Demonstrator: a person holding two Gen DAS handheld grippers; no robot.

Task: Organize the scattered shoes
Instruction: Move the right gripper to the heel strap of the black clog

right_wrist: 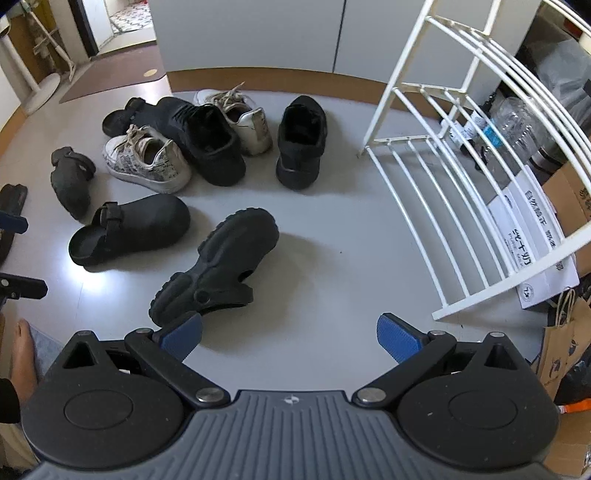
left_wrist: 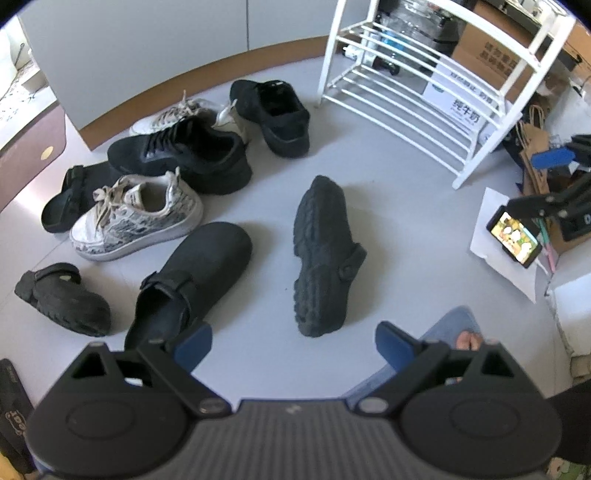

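Several shoes lie scattered on the grey floor. A black chunky clog (left_wrist: 323, 254) (right_wrist: 218, 262) lies on its side, sole showing, nearest both grippers. Beside it sits a smooth black clog (left_wrist: 192, 280) (right_wrist: 129, 230). Further back are a patterned white sneaker (left_wrist: 136, 218) (right_wrist: 147, 160), black sneakers (left_wrist: 184, 155) (right_wrist: 301, 142), a white sneaker (left_wrist: 173, 116) (right_wrist: 236, 114) and another chunky clog (left_wrist: 62, 299) (right_wrist: 72, 181). My left gripper (left_wrist: 293, 347) hangs open above the floor with nothing in it. My right gripper (right_wrist: 291, 338) is open too, just right of the tipped clog's heel.
A white slatted shoe rack (left_wrist: 417, 85) (right_wrist: 461, 177) stands bare at the right. Cardboard boxes (left_wrist: 491, 55), paper bags (right_wrist: 565, 343) and a phone on a stand (left_wrist: 515, 236) crowd behind it. A person's bare foot (right_wrist: 24, 354) and jeans leg (left_wrist: 443, 332) are close. A cabinet (right_wrist: 258, 33) backs the shoes.
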